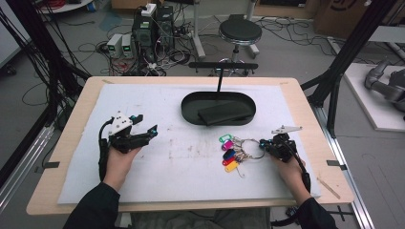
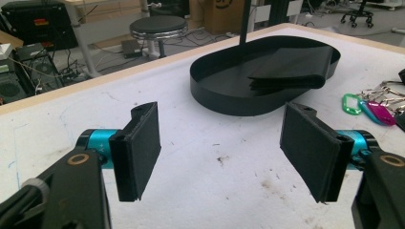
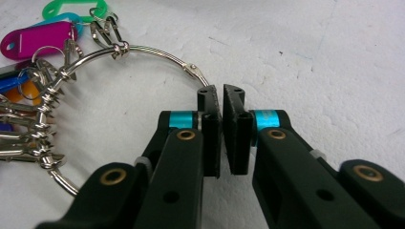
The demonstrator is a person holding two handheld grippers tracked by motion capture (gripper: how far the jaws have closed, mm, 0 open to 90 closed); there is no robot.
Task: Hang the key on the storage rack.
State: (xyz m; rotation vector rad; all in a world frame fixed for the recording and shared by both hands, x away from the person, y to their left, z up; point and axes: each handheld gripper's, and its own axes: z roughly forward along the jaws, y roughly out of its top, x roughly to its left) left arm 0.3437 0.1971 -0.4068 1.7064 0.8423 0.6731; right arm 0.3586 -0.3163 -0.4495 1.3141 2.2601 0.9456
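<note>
The key ring (image 3: 157,55), a large metal loop strung with keys and coloured tags (image 1: 229,153), lies on the white mat (image 1: 181,176) right of centre, just in front of the black oval tray (image 1: 191,114). The right gripper (image 3: 220,95) has its jaws pinched together on the ring's wire. The left gripper (image 2: 219,148) hovers well apart to the left, jaws spread wide and empty.

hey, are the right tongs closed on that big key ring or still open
Closed on it: the right tongs have their pads nearly together, pinching the key ring wire on the table.
</note>
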